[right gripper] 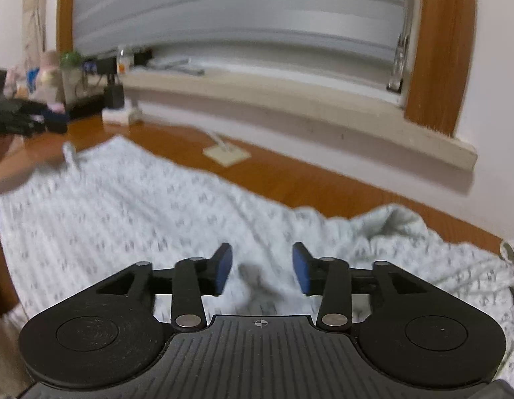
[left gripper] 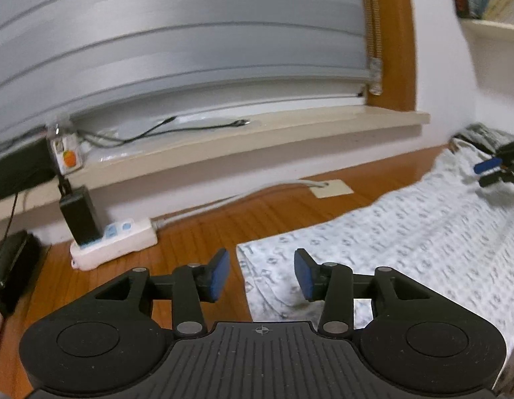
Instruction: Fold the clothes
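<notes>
A pale patterned garment (left gripper: 406, 232) lies spread flat on the wooden floor (left gripper: 203, 232). My left gripper (left gripper: 262, 274) hovers over its near left corner, open, with nothing pressed between the blue pads. In the right wrist view the same garment (right gripper: 140, 206) fills the foreground, bunched at its right end (right gripper: 406, 229). My right gripper (right gripper: 262, 269) stands open above the cloth, its pads clear of it. Each gripper also shows in the other's view: the right gripper (left gripper: 496, 169) at far right, the left gripper (right gripper: 41, 119) at far left, blurred.
A white power strip (left gripper: 114, 242) with a black adapter (left gripper: 79, 216) sits on the floor by the wall. Above it runs a window sill (left gripper: 223, 139) with cables, and a closed grey shutter (left gripper: 190, 33). A small plant (right gripper: 70, 60) and clutter stand at the far left.
</notes>
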`<state>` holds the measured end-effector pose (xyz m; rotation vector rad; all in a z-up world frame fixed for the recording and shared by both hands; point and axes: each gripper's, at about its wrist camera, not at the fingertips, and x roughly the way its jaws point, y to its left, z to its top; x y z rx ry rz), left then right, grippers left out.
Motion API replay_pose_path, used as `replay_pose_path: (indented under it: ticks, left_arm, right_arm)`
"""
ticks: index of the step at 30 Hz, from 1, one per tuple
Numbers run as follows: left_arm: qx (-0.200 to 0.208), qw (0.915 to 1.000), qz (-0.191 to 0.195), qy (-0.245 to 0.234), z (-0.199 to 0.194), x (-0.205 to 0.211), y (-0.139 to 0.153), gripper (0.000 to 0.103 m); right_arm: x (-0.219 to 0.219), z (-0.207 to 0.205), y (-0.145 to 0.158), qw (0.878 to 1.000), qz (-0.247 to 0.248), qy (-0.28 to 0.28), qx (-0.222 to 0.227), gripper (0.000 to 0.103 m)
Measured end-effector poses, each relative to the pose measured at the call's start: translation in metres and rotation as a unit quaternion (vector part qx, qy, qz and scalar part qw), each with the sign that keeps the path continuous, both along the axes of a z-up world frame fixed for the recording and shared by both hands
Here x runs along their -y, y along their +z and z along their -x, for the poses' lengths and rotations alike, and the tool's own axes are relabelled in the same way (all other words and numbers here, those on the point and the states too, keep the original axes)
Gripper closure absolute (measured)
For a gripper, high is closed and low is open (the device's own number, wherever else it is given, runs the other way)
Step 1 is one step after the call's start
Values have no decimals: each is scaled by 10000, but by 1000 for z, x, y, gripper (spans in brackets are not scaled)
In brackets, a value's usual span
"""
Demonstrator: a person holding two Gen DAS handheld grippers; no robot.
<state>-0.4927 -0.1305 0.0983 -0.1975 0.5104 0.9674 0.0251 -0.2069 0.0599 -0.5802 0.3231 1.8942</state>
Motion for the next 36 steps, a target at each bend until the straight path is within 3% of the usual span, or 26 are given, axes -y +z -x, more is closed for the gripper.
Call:
replay_pose_path:
  ticks: [6, 8, 10, 15, 18, 22, 26, 30, 36]
  left_arm:
    - [37, 9994, 318, 98, -28, -14, -9, 52]
    - [-9, 9994, 315, 109, -44, -15, -9, 44]
    - [37, 9994, 314, 102, -66, -20, -6, 34]
    - [239, 9986, 426, -185, -140, -36, -7, 26]
    - [240, 9973, 599, -346, -180, -39, -23, 25]
    - [-80, 9965, 688, -458, -213, -32, -52, 25]
    - [-248, 9964, 721, -363, -216, -34, -69, 25]
    - [-262, 9971, 702, -108, -205, -47, -70, 25]
    - [-224, 9969, 748, -92, -186, -75, -69, 24]
  right_arm:
    - [-28, 13, -10, 9999, 9, -80, -98, 54]
    - [-37, 15, -15, 9998, 68, -174, -93, 54]
    - [-45, 16, -20, 9996, 147, -244, -73, 54]
    - [-58, 18, -31, 9987, 410, -312, 34, 50]
    - [-60, 17, -38, 9983, 492, -305, 23, 47]
    - [-59, 14, -41, 9985, 429, -333, -121, 45]
    - [-61, 15, -42, 9984, 427, -334, -128, 42]
    - [-70, 16, -42, 9983, 460, -315, -178, 40]
    - [-101, 27, -43, 9983, 460, -300, -169, 38]
